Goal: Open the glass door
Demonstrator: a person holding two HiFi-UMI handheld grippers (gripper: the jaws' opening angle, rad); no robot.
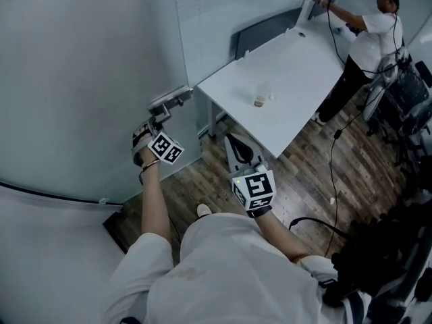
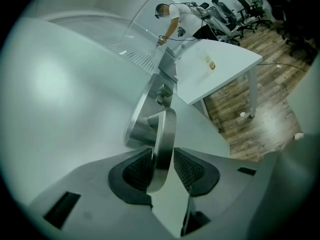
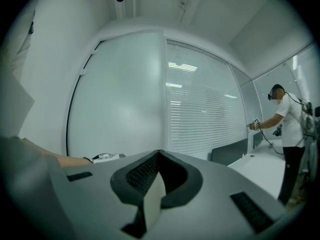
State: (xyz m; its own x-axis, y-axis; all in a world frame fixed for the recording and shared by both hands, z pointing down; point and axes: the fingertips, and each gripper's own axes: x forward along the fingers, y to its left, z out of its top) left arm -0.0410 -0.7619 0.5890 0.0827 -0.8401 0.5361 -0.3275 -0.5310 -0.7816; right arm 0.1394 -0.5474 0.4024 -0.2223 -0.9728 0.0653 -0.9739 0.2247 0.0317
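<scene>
Left hand-held gripper on door handle

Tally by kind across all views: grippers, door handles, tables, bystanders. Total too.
grippers: 2 (left gripper, right gripper)
door handle: 1
white table: 1
bystander: 1
total: 5
</scene>
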